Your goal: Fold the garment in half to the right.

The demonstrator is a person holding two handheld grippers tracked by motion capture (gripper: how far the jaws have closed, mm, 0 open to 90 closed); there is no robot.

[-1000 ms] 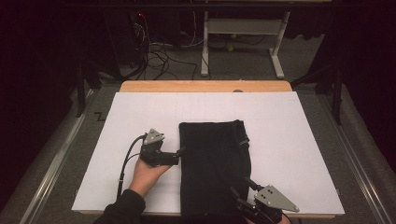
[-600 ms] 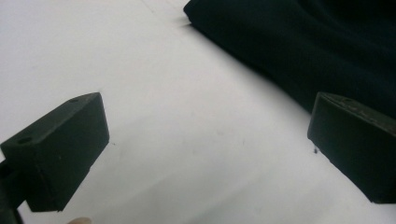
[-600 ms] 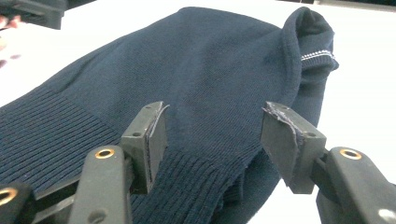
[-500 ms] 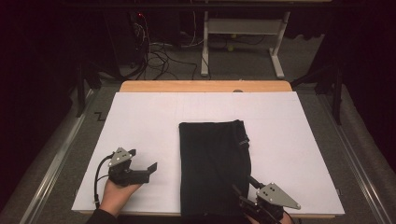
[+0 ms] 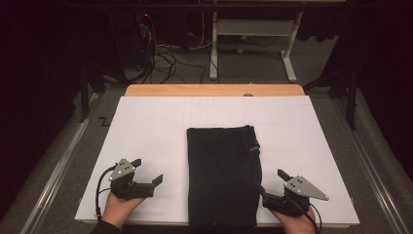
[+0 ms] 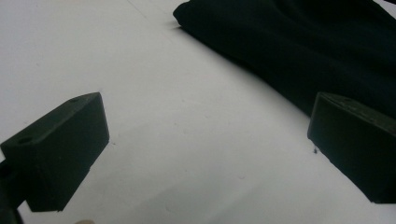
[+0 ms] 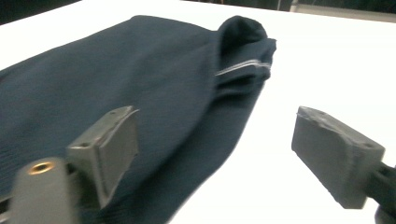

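Folded dark garment (image 5: 222,175), flat on tabletop (image 5: 146,126). My left gripper (image 5: 146,181) and right gripper (image 5: 272,187): jaws apart, empty. Best pinch edges squarely.

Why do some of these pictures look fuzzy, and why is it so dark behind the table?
High view: bright white table, unlit room beyond it. Right gripper view: the near jaws smear, out of focus; the dark cloth is a little soft. Left gripper view: sharper, with faint shadows under the jaws.
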